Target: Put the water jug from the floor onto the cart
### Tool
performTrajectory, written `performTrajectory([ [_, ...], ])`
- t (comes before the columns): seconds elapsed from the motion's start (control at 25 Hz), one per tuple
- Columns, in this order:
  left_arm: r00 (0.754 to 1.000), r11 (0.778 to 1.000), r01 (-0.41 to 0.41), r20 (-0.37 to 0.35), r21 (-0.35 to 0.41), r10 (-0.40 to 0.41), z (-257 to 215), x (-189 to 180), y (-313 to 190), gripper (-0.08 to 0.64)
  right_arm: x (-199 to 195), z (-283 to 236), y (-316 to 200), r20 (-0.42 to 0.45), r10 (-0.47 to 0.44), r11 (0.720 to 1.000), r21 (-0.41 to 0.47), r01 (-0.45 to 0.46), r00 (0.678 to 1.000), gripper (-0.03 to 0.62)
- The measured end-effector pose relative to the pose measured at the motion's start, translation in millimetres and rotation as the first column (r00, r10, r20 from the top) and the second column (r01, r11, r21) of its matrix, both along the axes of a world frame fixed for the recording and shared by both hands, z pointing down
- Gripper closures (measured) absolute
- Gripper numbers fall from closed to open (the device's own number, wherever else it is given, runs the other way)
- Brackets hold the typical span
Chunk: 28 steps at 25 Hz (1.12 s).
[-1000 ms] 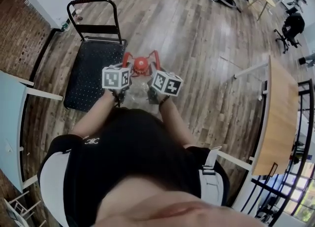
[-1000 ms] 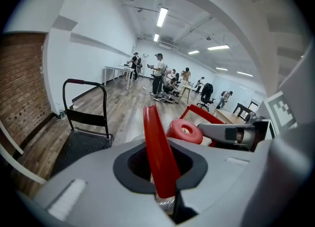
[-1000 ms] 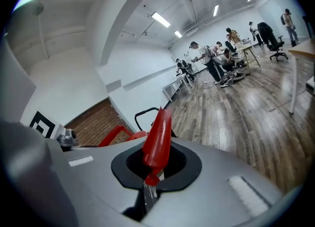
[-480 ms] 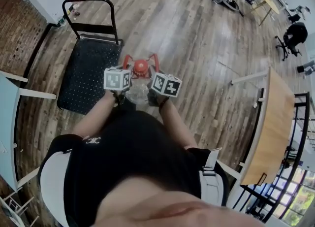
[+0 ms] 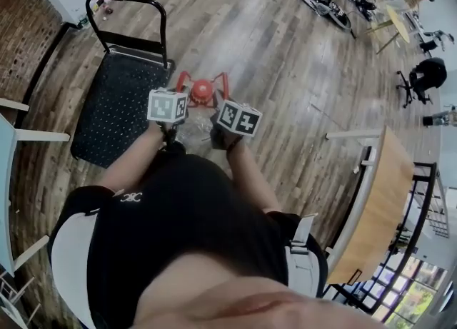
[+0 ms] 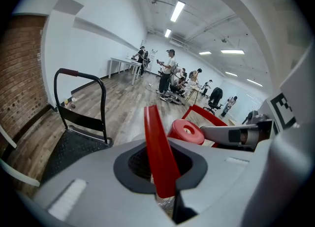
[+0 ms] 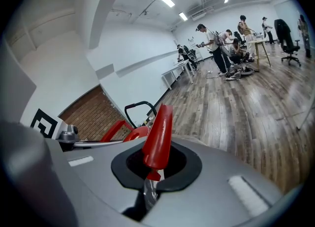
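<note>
Both left gripper [image 6: 165, 196] and right gripper [image 7: 150, 181] clamp red handles [image 6: 157, 152] on the water jug [image 5: 203, 90], mid-frame. Judged heavy and rigid; those handles suit. Cart [image 5: 118, 99] upper left.

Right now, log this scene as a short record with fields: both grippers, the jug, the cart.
left gripper: shut on one red handle of the water jug
right gripper: shut on the other red handle
water jug: upright, red cap on top, between the grippers
cart: black deck, push handle at the far end
jug versus cart: beside the deck, not on it
lifted off the floor: cannot tell
</note>
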<state>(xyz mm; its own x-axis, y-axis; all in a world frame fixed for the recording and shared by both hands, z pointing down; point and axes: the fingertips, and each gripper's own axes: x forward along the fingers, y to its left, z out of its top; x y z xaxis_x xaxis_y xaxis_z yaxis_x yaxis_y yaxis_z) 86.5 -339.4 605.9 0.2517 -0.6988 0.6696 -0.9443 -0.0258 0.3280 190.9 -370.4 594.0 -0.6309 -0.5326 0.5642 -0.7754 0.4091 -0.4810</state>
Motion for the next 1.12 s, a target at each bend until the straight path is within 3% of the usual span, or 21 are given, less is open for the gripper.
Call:
performTrajectory([
  [0.44, 0.995, 0.993, 0.095, 0.020, -0.066, -0.094, 11, -96, -81, 0.532, -103, 10, -100, -0.017, -0.104, 0.993, -0.060, 0.103, 0.994, 0.577],
  [0.6, 0.984, 0.981, 0.177, 0.009, -0.074, -0.177, 15, -139, -99, 0.529, -153, 14, -128, 0.001, -0.189, 0.979, -0.081, 0.188, 0.982, 0.577],
  [0.72, 0.960, 0.959, 0.273, -0.036, -0.073, -0.276, 18, -166, -107, 0.528, -189, 20, -144, -0.001, -0.281, 0.955, -0.101, 0.279, 0.960, 0.577],
  [0.92, 0.908, 0.906, 0.411, -0.048, -0.106, -0.417, 32, -213, -120, 0.526, -247, 37, -163, -0.033, -0.465, 0.879, -0.139, 0.457, 0.885, 0.577],
  [1.0, 0.874, 0.868, 0.478, -0.026, -0.132, -0.485, 40, -235, -120, 0.529, -273, 46, -166, -0.051, -0.560, 0.823, -0.148, 0.548, 0.827, 0.577],
  [1.12, 0.806, 0.793, 0.582, -0.004, -0.177, -0.592, 50, -255, -109, 0.534, -303, 57, -165, -0.068, -0.686, 0.724, -0.163, 0.671, 0.724, 0.577],
])
